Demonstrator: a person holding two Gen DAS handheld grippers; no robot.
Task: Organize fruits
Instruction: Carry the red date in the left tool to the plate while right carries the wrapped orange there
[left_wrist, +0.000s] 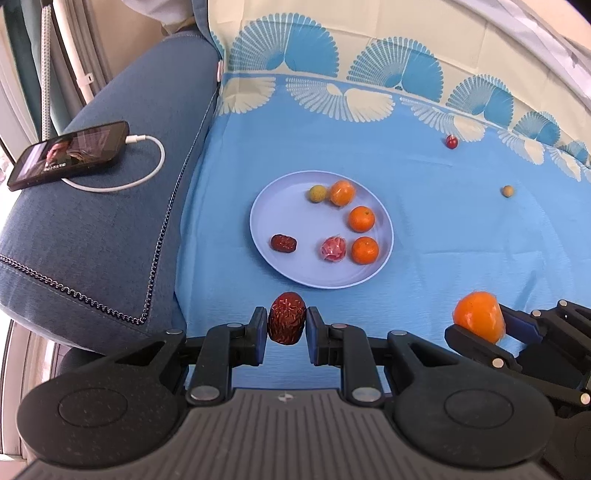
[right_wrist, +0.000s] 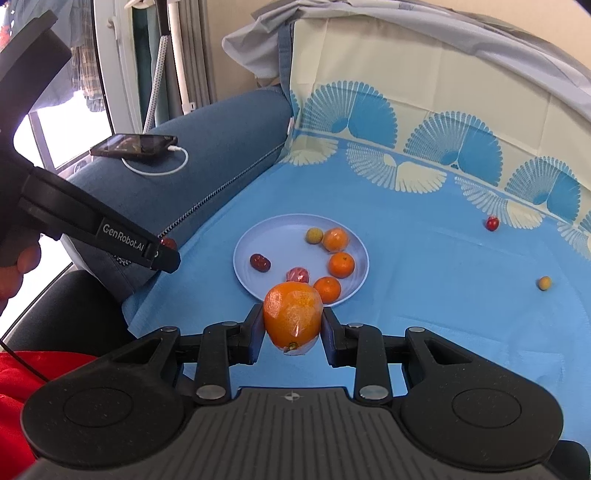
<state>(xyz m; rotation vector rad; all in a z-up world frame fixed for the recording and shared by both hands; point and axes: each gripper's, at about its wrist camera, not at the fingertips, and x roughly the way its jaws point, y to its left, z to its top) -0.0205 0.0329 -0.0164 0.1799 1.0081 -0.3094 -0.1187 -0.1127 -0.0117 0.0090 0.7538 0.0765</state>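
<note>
Blue cloth lies roomy beyond plate; left gripper clamps date, right gripper seemingly wrapped orange.

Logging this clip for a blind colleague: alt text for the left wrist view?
The left gripper pinches a wrinkled red date just short of a pale plate holding three oranges, another date and other small fruit. At right, the right gripper grips an orange over the blue cloth.

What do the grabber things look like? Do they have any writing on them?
Both are black plastic. The left gripper and right gripper each have two fingers with dark blue pads, silver rivets and round black discs. White "GenRobot.AI" lettering marks the left one's side.
</note>
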